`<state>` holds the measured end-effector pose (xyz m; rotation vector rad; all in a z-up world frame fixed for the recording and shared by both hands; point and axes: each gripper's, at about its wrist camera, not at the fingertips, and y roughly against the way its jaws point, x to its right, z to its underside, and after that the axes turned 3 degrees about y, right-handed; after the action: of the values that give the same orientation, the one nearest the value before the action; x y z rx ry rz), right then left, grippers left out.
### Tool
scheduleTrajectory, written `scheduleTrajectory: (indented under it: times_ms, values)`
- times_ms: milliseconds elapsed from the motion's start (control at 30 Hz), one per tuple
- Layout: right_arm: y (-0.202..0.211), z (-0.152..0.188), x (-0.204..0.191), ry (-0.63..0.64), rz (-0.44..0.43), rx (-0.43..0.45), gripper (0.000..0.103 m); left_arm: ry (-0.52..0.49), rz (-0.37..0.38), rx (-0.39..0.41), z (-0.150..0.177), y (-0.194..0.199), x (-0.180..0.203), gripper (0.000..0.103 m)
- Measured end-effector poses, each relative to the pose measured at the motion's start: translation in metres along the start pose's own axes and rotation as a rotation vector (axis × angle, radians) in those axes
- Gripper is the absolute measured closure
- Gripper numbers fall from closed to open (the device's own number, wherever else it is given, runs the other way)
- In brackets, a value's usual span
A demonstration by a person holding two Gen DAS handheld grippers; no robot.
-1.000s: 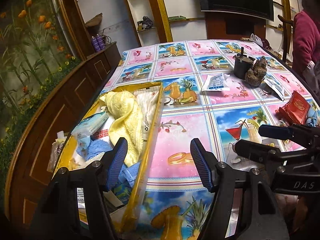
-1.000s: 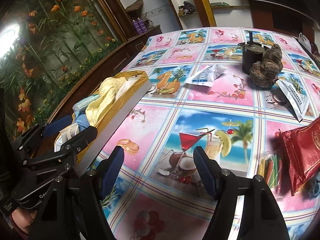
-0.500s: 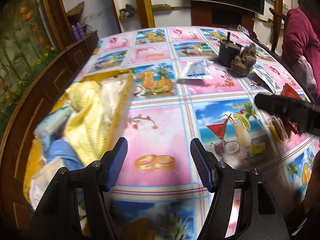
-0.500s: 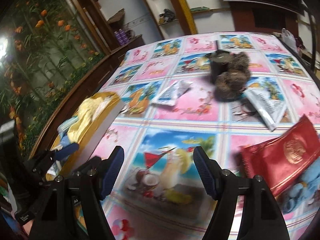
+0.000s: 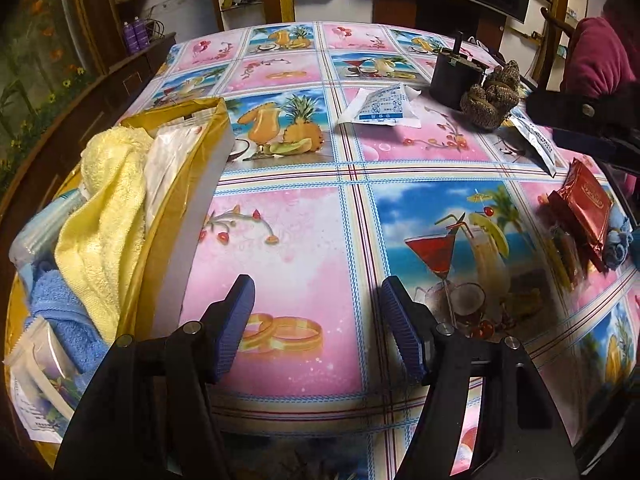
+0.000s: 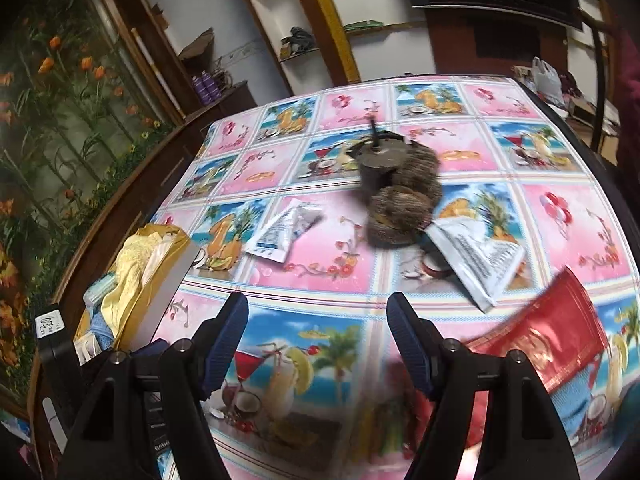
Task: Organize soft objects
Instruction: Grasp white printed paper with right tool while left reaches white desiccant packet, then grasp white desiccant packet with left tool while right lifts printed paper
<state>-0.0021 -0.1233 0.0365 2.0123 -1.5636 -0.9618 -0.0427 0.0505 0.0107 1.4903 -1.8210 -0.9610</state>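
A yellow box (image 5: 182, 216) at the table's left holds a yellow towel (image 5: 106, 204), a blue towel (image 5: 60, 308) and packets; it also shows in the right wrist view (image 6: 160, 292). My left gripper (image 5: 318, 324) is open and empty over the tablecloth, right of the box. My right gripper (image 6: 318, 344) is open and empty above the cocktail picture. A brown woolly soft toy (image 6: 404, 208) lies ahead, next to a dark cup (image 6: 378, 164). A red pouch (image 6: 548, 344), a white sachet (image 6: 476, 256) and another sachet (image 6: 284, 232) lie loose.
The table has a patterned cloth (image 5: 292, 236). A blue soft item (image 5: 618, 242) lies by the red pouch (image 5: 584, 204) at the right edge. A wooden cabinet (image 6: 100, 224) runs along the left. Shelves and a TV stand behind.
Both grippers have swung right, away from the box; the right one has moved forward toward the toy and red pouch. Both stay open and empty.
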Motion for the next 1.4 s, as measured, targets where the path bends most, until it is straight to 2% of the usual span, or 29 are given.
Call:
scheduleTrajectory:
  times_ms: [167,267,400,500,633,667,767,867,1000,1067,1100,1133,1200,1267,1333,1400]
  values:
    - [-0.032,-0.024,-0.028,0.079,0.022,-0.048,0.031,0.007,0.024,-0.009,-0.001,-0.002,-0.001,0.031]
    - [-0.057,-0.046,-0.040,0.107,0.047,-0.085,0.031,-0.003,0.037,-0.017,-0.002,-0.005,0.003,0.023]
    - [-0.101,-0.079,-0.054,0.138,0.093,-0.180,0.031,0.000,0.038,-0.020,-0.001,-0.005,0.004,0.021]
    - [-0.137,-0.091,-0.069,0.217,0.174,-0.264,0.031,-0.001,0.043,-0.021,-0.001,-0.005,0.004,0.020]
    - [-0.181,-0.083,-0.080,0.347,0.296,-0.407,0.033,-0.006,0.054,-0.026,0.000,-0.005,0.006,0.016]
    - [-0.179,-0.081,-0.081,0.362,0.291,-0.385,0.041,-0.008,0.058,-0.028,0.001,-0.005,0.006,0.015]
    - [-0.170,-0.070,-0.085,0.379,0.261,-0.404,0.061,-0.024,0.065,-0.037,0.001,-0.007,0.009,0.008]
    - [-0.157,-0.055,-0.089,0.400,0.224,-0.433,0.064,-0.034,0.069,-0.048,0.004,-0.008,0.012,0.001]
    - [-0.132,-0.033,-0.084,0.348,0.095,-0.501,0.063,-0.031,0.068,-0.045,0.006,-0.007,0.011,0.001]
    - [-0.118,-0.025,-0.078,0.297,-0.029,-0.549,0.063,-0.030,0.066,-0.044,0.007,-0.006,0.011,0.001]
    - [-0.107,-0.025,-0.072,0.249,-0.091,-0.545,0.063,-0.030,0.066,-0.043,0.008,-0.005,0.012,0.001]
    - [-0.093,-0.025,-0.067,0.217,-0.110,-0.507,0.062,-0.030,0.065,-0.043,0.008,-0.005,0.012,0.001]
    - [-0.059,-0.028,-0.058,0.214,-0.060,-0.395,0.055,-0.030,0.065,-0.043,0.008,-0.005,0.012,0.001]
    - [-0.021,-0.027,-0.049,0.224,0.012,-0.268,0.038,-0.031,0.065,-0.043,0.009,-0.004,0.012,0.000]
    - [0.010,-0.024,-0.032,0.202,0.080,-0.171,0.036,-0.032,0.063,-0.043,0.008,-0.004,0.012,0.000]
    - [0.027,-0.024,-0.009,0.156,0.144,-0.116,0.036,-0.034,0.062,-0.043,0.009,-0.003,0.013,0.000]
